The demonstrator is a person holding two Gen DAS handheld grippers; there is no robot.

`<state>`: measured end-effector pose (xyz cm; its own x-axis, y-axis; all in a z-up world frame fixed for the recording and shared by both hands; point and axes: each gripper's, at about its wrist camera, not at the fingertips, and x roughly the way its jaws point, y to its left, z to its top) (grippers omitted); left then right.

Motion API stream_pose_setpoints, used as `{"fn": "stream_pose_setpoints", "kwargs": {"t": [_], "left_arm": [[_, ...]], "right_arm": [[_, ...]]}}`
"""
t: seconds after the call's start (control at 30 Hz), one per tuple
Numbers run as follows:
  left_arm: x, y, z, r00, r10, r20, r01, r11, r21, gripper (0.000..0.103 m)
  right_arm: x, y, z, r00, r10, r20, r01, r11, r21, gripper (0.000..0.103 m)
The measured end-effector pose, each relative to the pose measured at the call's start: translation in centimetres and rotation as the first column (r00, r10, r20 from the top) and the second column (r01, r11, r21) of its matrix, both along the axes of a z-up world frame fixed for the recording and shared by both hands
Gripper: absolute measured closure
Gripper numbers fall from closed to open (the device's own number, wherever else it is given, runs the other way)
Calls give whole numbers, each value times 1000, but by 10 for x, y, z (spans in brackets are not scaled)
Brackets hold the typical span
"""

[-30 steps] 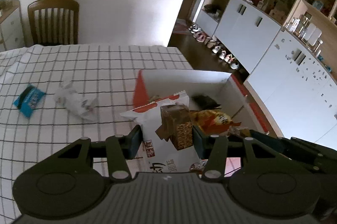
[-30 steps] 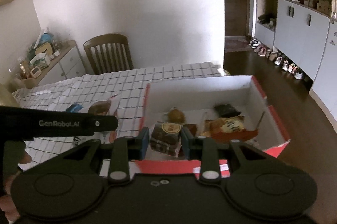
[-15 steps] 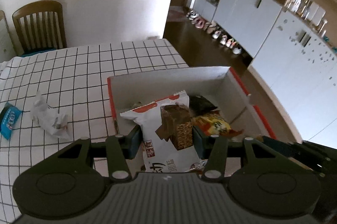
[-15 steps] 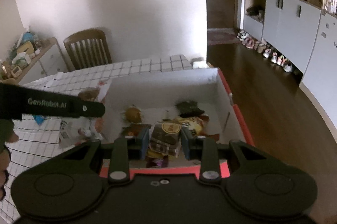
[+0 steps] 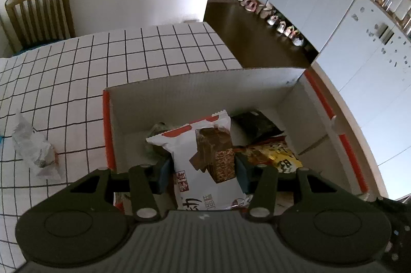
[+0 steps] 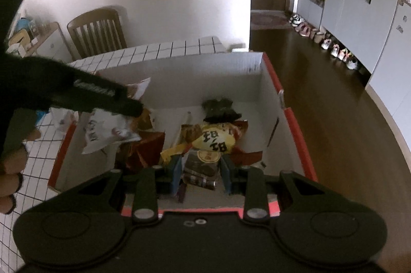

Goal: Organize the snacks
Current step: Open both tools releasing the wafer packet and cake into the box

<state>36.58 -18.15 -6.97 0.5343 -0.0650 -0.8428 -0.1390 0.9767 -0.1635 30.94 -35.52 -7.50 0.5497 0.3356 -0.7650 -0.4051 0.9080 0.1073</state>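
Observation:
My left gripper [image 5: 203,171] is shut on a white snack packet [image 5: 197,160] with a brown bar pictured on it, held over the near left part of the red-and-white cardboard box [image 5: 205,85]. My right gripper [image 6: 200,174] is shut on a small dark brown packet [image 6: 203,165] with a round gold label, low inside the same box [image 6: 259,78]. In the right wrist view the left gripper's dark body [image 6: 84,96] carries the white packet [image 6: 102,132] at the box's left side. A yellow packet [image 6: 215,138] and a dark packet [image 6: 221,108] lie in the box.
A crumpled clear wrapper [image 5: 36,152] lies on the checked tablecloth [image 5: 128,55] left of the box. A wooden chair [image 5: 38,16] stands at the table's far end. Dark floor, a row of shoes [image 5: 269,16] and white cabinets [image 5: 359,29] lie to the right.
Both grippers have moved forward and down over the box with their packets. The box now fills more of each view, and the blue packet on the cloth has slid out of the left view.

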Motion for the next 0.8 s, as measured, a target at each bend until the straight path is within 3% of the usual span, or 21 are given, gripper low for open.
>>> {"fn": "stream_pose_setpoints", "kwargs": {"t": [0.33, 0.63, 0.8], "left_arm": [[14, -14, -24, 997, -39, -73, 41, 999, 29, 53], [11, -20, -25, 996, -54, -74, 57, 997, 45, 52], [7, -22, -21, 997, -59, -56, 63, 996, 65, 36]], "right_arm": [[11, 8, -17, 998, 3, -68, -6, 999, -39, 71], [10, 4, -21, 996, -7, -83, 3, 999, -45, 71], [7, 1, -18, 997, -9, -75, 6, 999, -38, 71]]}}
